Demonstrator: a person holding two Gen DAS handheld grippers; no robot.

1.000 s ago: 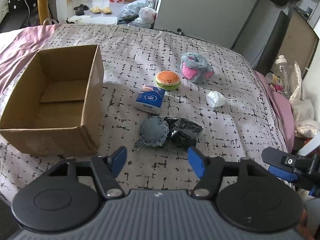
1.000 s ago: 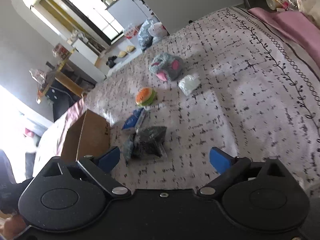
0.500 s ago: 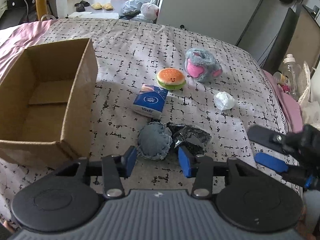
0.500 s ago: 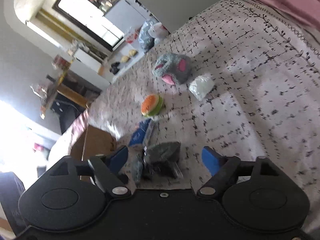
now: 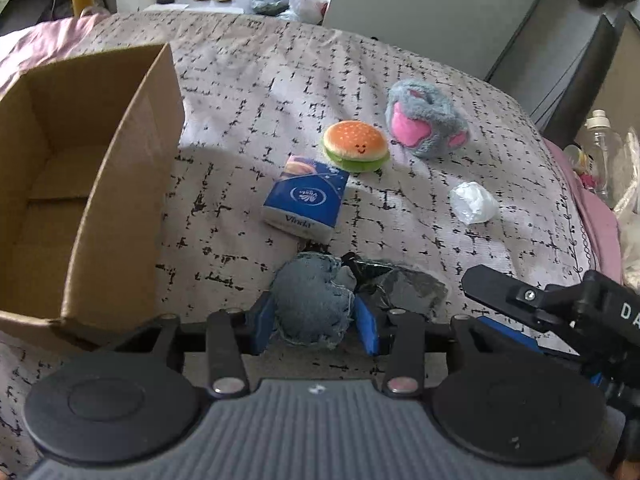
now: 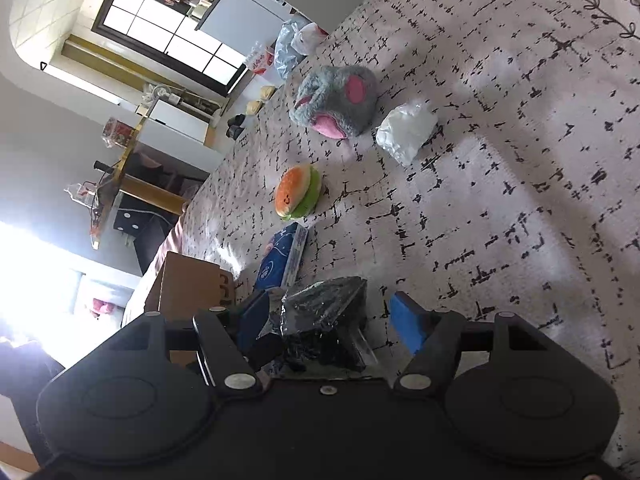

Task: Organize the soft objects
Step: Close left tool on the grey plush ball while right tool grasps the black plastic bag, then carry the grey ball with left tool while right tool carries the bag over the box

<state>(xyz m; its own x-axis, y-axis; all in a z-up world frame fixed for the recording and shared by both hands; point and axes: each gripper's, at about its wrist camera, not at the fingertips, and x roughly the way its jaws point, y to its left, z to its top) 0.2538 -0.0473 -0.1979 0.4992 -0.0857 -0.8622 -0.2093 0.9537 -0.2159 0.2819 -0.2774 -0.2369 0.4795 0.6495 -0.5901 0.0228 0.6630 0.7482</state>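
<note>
Both grippers were lowered beside the box (image 5: 92, 184); the left gripper (image 5: 314, 320), jaws narrowed, is pressed on the denim pouch (image 5: 312, 300), the right gripper (image 6: 328, 320), jaws closing half-wide, is set astride the black bag (image 6: 324, 312) (not yet pinched), for boxing.

Left tool (image 5: 314, 323) grips denim pouch (image 5: 314, 304) beside box (image 5: 86, 184).

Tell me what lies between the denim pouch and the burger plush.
In the left wrist view, the blue tissue pack lies between the denim pouch and the burger plush, on the bedspread.
</note>
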